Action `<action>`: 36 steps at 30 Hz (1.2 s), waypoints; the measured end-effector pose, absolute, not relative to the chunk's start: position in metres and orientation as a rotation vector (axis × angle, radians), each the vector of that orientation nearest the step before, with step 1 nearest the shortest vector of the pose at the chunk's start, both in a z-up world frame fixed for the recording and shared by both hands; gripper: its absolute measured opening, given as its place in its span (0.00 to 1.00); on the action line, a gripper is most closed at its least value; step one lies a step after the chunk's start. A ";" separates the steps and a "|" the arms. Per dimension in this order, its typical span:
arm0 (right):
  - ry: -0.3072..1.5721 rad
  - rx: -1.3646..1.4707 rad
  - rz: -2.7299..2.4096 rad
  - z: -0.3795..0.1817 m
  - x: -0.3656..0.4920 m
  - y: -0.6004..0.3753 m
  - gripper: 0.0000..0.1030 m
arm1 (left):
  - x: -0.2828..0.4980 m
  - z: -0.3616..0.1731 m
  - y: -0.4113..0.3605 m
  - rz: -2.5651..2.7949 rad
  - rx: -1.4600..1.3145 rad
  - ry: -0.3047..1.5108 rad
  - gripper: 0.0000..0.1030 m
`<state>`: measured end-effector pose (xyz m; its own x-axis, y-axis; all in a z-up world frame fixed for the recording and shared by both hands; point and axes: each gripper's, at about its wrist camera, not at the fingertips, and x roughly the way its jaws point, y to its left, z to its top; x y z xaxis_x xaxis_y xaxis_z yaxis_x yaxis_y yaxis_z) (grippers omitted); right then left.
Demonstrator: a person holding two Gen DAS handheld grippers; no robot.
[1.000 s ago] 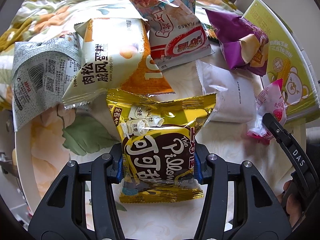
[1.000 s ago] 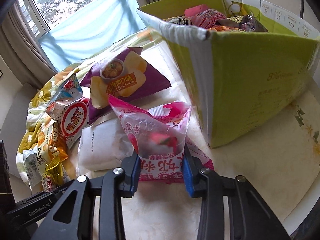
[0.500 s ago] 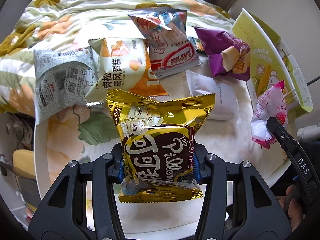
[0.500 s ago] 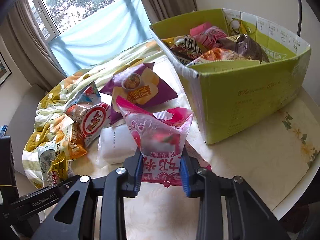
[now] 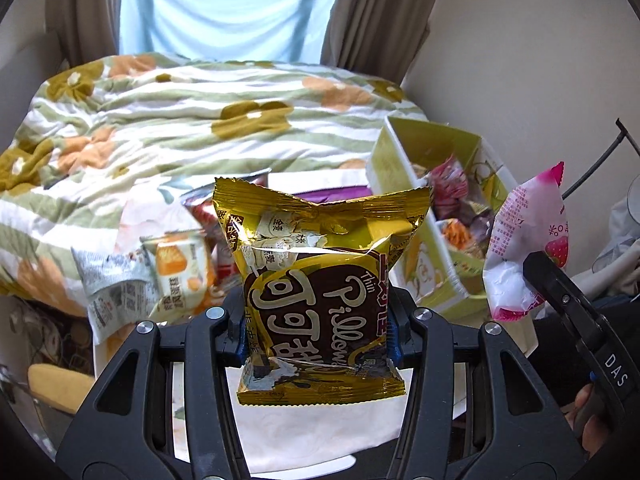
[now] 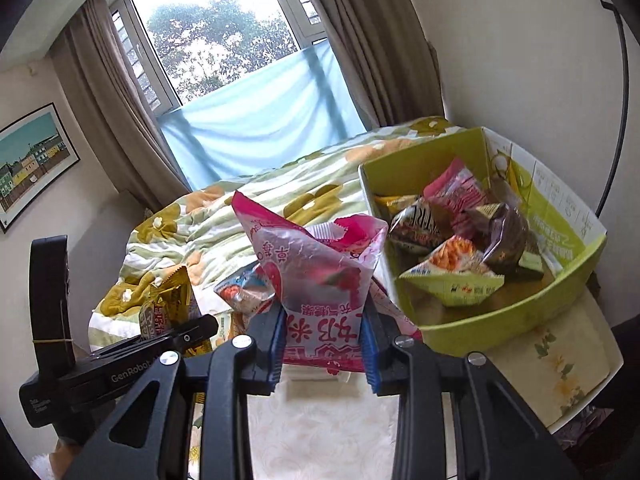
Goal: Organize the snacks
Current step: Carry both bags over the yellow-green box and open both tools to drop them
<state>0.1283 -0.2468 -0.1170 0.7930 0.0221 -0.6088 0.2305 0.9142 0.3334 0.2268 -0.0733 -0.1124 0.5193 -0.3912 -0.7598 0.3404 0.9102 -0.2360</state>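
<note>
My left gripper [image 5: 316,330] is shut on a gold and brown snack bag [image 5: 320,280], held well above the table. My right gripper [image 6: 325,344] is shut on a pink and white strawberry snack bag [image 6: 316,276], also lifted. In the left wrist view that pink bag [image 5: 528,240] hangs at the right, beside the green cardboard box [image 5: 404,200]. In the right wrist view the green box [image 6: 520,312] lies to the right and below, holding several snack packets [image 6: 452,276]. The gold bag [image 6: 168,308] and the left gripper's body show at the left there.
Several snack bags remain on the round table [image 5: 320,432]: an orange and white one [image 5: 180,276], a grey and white one [image 5: 116,296], a red one behind. A flowered blanket [image 5: 180,120] covers the bed beyond. A window with curtains [image 6: 224,52] is at the back.
Both grippers have risen from the table, each with its bag, and tilted up. The box's inside and the window have come into view.
</note>
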 end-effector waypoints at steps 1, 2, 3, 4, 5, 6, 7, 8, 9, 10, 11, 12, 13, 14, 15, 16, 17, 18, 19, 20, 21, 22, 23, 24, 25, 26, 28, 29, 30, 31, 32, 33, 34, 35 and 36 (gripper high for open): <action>0.640 0.402 -0.112 -0.111 0.127 -0.256 0.29 | 0.227 -0.105 -0.082 -0.443 -0.064 0.912 0.44; 0.636 0.390 -0.110 -0.105 0.127 -0.265 0.29 | 0.229 -0.099 -0.093 -0.450 -0.070 0.900 0.44; 0.631 0.379 -0.117 -0.100 0.126 -0.275 0.29 | 0.230 -0.093 -0.104 -0.459 -0.075 0.888 0.44; 0.629 0.368 -0.121 -0.095 0.125 -0.286 0.29 | 0.230 -0.088 -0.116 -0.467 -0.079 0.878 0.44; 0.627 0.359 -0.126 -0.091 0.123 -0.297 0.29 | 0.231 -0.085 -0.129 -0.474 -0.080 0.870 0.44; 0.623 0.355 -0.136 -0.088 0.122 -0.310 0.29 | 0.233 -0.082 -0.143 -0.481 -0.082 0.865 0.44; 0.626 0.350 -0.141 -0.086 0.121 -0.323 0.29 | 0.234 -0.080 -0.156 -0.489 -0.085 0.863 0.44; 0.626 0.349 -0.148 -0.085 0.120 -0.336 0.29 | 0.235 -0.078 -0.171 -0.499 -0.087 0.863 0.44; 0.624 0.349 -0.155 -0.083 0.119 -0.348 0.29 | 0.237 -0.076 -0.186 -0.509 -0.086 0.862 0.44; 0.627 0.349 -0.157 -0.082 0.118 -0.362 0.29 | 0.237 -0.075 -0.202 -0.517 -0.081 0.859 0.44; 0.629 0.350 -0.162 -0.082 0.118 -0.375 0.29 | 0.236 -0.074 -0.218 -0.526 -0.075 0.857 0.44; 0.625 0.351 -0.169 -0.082 0.117 -0.386 0.29 | 0.234 -0.074 -0.234 -0.536 -0.069 0.857 0.44; 0.625 0.350 -0.171 -0.082 0.116 -0.398 0.29 | 0.234 -0.075 -0.249 -0.544 -0.064 0.859 0.44; 0.627 0.350 -0.173 -0.082 0.116 -0.409 0.29 | 0.234 -0.077 -0.264 -0.553 -0.058 0.863 0.44; 0.626 0.350 -0.176 -0.082 0.115 -0.419 0.29 | 0.233 -0.080 -0.280 -0.561 -0.052 0.870 0.44; 0.629 0.349 -0.177 -0.083 0.115 -0.429 0.29 | 0.233 -0.084 -0.295 -0.567 -0.046 0.879 0.44; 0.634 0.350 -0.176 -0.084 0.115 -0.438 0.29 | 0.232 -0.088 -0.308 -0.574 -0.039 0.887 0.44; 0.637 0.351 -0.176 -0.085 0.114 -0.447 0.29 | 0.232 -0.093 -0.322 -0.578 -0.029 0.898 0.44; 0.641 0.350 -0.174 -0.086 0.114 -0.455 0.29 | 0.232 -0.099 -0.334 -0.580 -0.021 0.911 0.44; 0.646 0.348 -0.172 -0.086 0.113 -0.461 0.29 | 0.231 -0.104 -0.345 -0.583 -0.018 0.921 0.44; 0.650 0.345 -0.168 -0.087 0.112 -0.468 0.29 | 0.230 -0.109 -0.355 -0.584 -0.018 0.927 0.44; 0.653 0.342 -0.165 -0.088 0.112 -0.474 0.29 | 0.228 -0.115 -0.364 -0.580 -0.015 0.931 0.44; 0.655 0.340 -0.161 -0.088 0.111 -0.480 0.29 | 0.228 -0.120 -0.372 -0.579 -0.006 0.941 0.45; 0.658 0.338 -0.156 -0.089 0.111 -0.485 0.29 | 0.228 -0.125 -0.379 -0.577 0.003 0.949 0.48; 0.660 0.336 -0.151 -0.090 0.110 -0.489 0.29 | 0.227 -0.130 -0.385 -0.569 0.012 0.951 0.55; 0.662 0.334 -0.144 -0.091 0.110 -0.492 0.29 | 0.225 -0.134 -0.390 -0.559 0.022 0.953 0.62; 0.668 0.331 -0.129 -0.093 0.109 -0.498 0.29 | 0.221 -0.137 -0.393 -0.525 0.034 0.940 1.00; 0.671 0.329 -0.125 -0.095 0.110 -0.500 0.29 | 0.219 -0.137 -0.388 -0.512 0.033 0.922 1.00; 0.674 0.330 -0.117 -0.097 0.110 -0.503 0.29 | 0.217 -0.136 -0.384 -0.508 0.034 0.912 1.00; 0.677 0.335 -0.107 -0.099 0.111 -0.506 0.29 | 0.217 -0.136 -0.381 -0.502 0.041 0.915 1.00; 0.680 0.338 -0.099 -0.101 0.112 -0.507 0.29 | 0.216 -0.137 -0.378 -0.489 0.049 0.920 1.00; 0.683 0.339 -0.091 -0.103 0.113 -0.507 0.29 | 0.215 -0.136 -0.374 -0.475 0.054 0.921 1.00; 0.687 0.338 -0.081 -0.104 0.114 -0.509 0.29 | 0.213 -0.135 -0.370 -0.464 0.056 0.920 1.00; 0.691 0.338 -0.069 -0.105 0.116 -0.510 0.29 | 0.211 -0.132 -0.360 -0.454 0.055 0.919 1.00; 0.693 0.337 -0.057 -0.105 0.118 -0.509 0.29 | 0.209 -0.130 -0.353 -0.442 0.054 0.916 1.00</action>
<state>0.1183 -0.5090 -0.1054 0.7702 0.0599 -0.6350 0.1623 0.9444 0.2860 0.2095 -0.3534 -0.1301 0.5259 -0.3465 -0.7768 0.3922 0.9092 -0.1401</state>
